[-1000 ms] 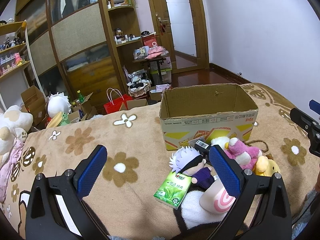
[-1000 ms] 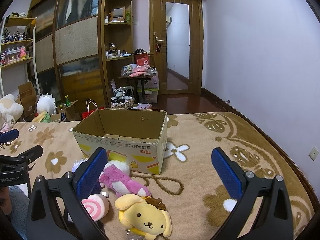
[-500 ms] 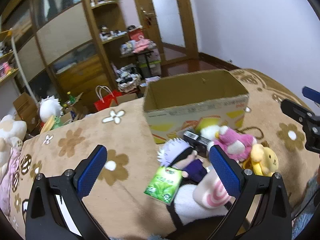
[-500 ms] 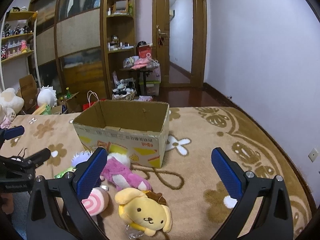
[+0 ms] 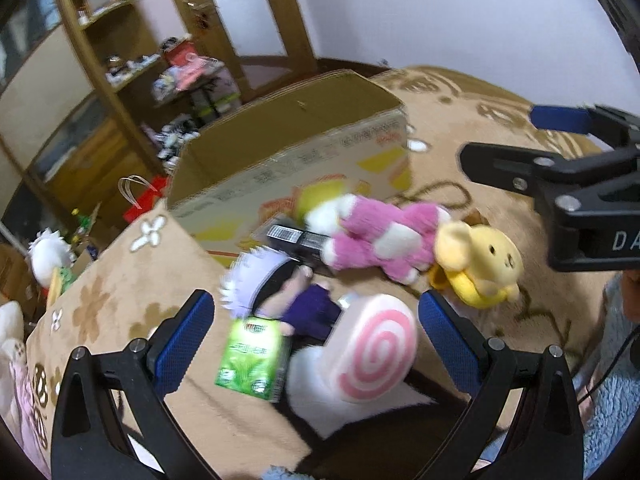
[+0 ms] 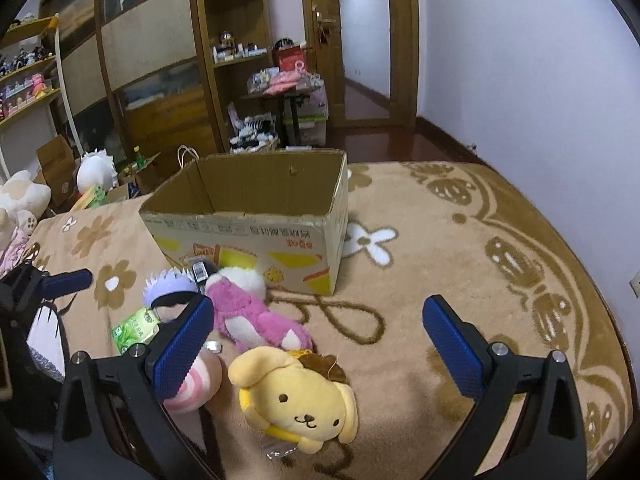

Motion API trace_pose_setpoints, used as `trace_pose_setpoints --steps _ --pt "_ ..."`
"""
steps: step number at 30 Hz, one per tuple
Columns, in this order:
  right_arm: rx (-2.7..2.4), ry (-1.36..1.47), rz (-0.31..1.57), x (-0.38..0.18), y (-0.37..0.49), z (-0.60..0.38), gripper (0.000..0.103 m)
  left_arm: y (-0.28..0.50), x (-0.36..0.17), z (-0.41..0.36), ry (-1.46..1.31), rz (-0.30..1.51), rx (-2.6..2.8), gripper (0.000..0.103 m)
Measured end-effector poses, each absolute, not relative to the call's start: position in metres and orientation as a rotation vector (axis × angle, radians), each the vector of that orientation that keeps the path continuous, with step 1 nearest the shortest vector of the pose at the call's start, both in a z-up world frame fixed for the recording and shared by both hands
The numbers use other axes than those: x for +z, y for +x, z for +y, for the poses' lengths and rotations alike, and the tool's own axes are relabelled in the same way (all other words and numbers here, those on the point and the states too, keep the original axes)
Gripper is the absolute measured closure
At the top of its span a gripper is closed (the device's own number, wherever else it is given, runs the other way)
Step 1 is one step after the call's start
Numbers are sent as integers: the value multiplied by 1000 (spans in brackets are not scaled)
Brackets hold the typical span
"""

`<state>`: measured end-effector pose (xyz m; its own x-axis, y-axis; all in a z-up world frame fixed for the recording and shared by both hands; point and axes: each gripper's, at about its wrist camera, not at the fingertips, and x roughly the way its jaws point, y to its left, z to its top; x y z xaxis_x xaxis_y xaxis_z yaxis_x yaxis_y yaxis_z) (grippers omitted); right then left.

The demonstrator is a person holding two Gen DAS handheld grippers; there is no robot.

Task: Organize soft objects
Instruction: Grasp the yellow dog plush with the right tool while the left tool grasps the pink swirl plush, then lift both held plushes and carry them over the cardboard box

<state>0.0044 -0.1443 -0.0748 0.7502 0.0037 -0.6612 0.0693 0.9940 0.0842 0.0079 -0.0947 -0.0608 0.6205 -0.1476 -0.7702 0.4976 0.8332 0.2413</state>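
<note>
Altogether four plush toys (image 6: pixel 256 320) lie before one cardboard box (image 6: pixel 248 232), both tongs (image 5: pixel 312 336) (image 6: pixel 316 344) spread wide, gripping nothing.

Floral blanket (image 6: pixel 440 248) under box (image 6: pixel 256 236), plush toys (image 6: pixel 296 396)

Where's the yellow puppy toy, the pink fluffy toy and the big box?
yellow puppy toy (image 6: pixel 298 402), right wrist view, on its face.
pink fluffy toy (image 6: pixel 244 312), right wrist view, on its body.
cardboard box (image 6: pixel 244 236), right wrist view, on its printed front wall.
</note>
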Motion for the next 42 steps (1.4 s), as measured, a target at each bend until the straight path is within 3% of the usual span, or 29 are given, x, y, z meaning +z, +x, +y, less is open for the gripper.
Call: trace_pose_setpoints --steps 21,23,29,32,37,42 --pt "59 328 1161 -158 41 -158 0 57 -132 -93 385 1204 -462 2" --pt "62 336 1211 -169 43 -159 6 60 -138 -91 377 1238 -461 3" --pt "63 345 1250 -176 43 -161 13 63 -141 -80 316 1287 -472 21" --pt "58 326 1246 -176 42 -162 16 64 -141 -72 266 1311 -506 49" --pt "56 263 1236 -171 41 -153 20 58 -138 -66 266 1304 -522 61" --pt "49 248 1202 -161 39 -153 21 51 -127 -68 274 1273 -512 67"
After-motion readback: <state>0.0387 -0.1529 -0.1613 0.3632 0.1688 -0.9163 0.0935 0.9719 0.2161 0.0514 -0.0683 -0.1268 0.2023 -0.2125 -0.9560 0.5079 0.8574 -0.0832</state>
